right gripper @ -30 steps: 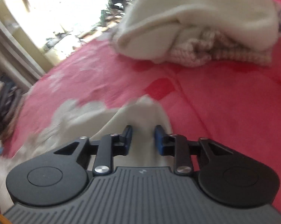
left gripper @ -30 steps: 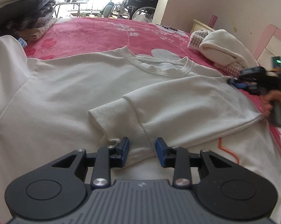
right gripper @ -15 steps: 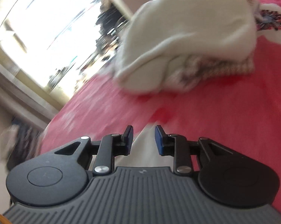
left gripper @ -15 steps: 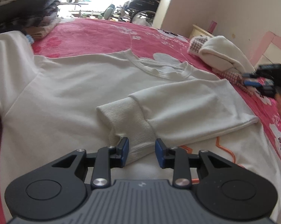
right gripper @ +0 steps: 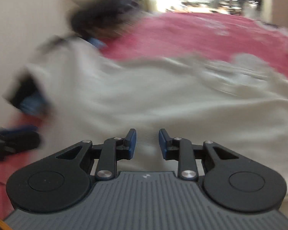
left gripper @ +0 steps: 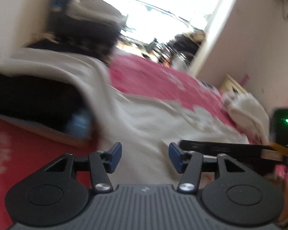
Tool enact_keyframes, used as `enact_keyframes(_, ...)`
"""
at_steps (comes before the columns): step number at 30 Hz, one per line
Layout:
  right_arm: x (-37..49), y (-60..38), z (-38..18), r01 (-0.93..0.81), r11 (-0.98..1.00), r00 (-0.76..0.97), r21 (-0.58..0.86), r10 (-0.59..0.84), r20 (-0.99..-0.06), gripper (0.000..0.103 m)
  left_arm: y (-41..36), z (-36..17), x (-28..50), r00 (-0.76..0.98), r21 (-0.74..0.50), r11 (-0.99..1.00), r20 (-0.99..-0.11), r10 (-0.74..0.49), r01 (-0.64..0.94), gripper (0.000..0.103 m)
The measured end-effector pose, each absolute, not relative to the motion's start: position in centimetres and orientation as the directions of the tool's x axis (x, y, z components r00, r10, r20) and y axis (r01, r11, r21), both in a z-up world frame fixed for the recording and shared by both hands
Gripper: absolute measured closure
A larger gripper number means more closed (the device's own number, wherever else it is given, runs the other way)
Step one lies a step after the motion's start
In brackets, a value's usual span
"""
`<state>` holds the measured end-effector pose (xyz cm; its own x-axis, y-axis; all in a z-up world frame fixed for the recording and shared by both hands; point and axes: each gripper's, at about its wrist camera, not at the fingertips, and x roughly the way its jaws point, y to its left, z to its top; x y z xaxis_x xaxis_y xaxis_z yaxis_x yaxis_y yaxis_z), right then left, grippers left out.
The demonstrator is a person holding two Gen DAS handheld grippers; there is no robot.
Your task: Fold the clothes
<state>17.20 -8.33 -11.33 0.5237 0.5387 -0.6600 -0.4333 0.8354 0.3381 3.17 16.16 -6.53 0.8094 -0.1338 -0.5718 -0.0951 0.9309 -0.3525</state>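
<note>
2 fisheye views, both smeared by motion, look along a pair of hand-held grippers over a cream sweatshirt (left gripper: 144, 118) spread flat on a bed with a pink floral cover (left gripper: 149, 80). In the left view the left hand-held gripper (left gripper: 145, 158) sits at 6 o'clock, its blue-padded jaws opening, with nothing between them and the cloth lying beneath. At 3 o'clock of that view the right hand-held gripper (left gripper: 220, 148) shows side-on as a dark bar with a green light above it. In its own view the right hand-held gripper (right gripper: 147, 143) has its jaws a little apart, over the cloth but not pinching it. The sweatshirt fills the middle of both views, and its left sleeve (left gripper: 48, 67) runs up toward 10 o'clock over dark things at the bed's edge. It looks soft, light and limp, likely to sag and crease when lifted, so the best hold is probably a pinch on a firmer edge such as a cuff, hem or shoulder seam. A bundle of pale garments (left gripper: 247, 109) lies at 3 o'clock on the bed. Beyond, at 12 o'clock, a bright window (left gripper: 163, 5) glares; a stack of folded clothes (left gripper: 94, 25) stands at 11 o'clock, and a plain wall (left gripper: 254, 38) at 2 o'clock.
</note>
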Motion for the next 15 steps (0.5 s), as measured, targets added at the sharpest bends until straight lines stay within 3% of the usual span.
enact_keyframes(4, 16.8, -8.4, -9.7, -0.355, 0.757, 0.476, 0.548, 0.651, -0.591, 0.077, 22.9, -3.9, 1.5, 0.843, -0.402, 0.883, -0.537, -0.013, -0.243, 0.036)
enact_keyframes(9, 16.0, -10.8, -11.6, -0.071, 0.547, 0.358, 0.834, 0.795, -0.490, 0.073, 31.9, -2.3, 1.3, 0.852, -0.545, 0.728, -0.513, 0.104, -0.417, 0.033)
enact_keyframes(15, 13.7, -11.0, -13.1, 0.048, 0.524, 0.343, 0.851, 0.791, -0.506, 0.071, 39.9, -4.8, 4.3, 0.805, -0.694, 0.458, -0.587, 0.087, -0.556, 0.032)
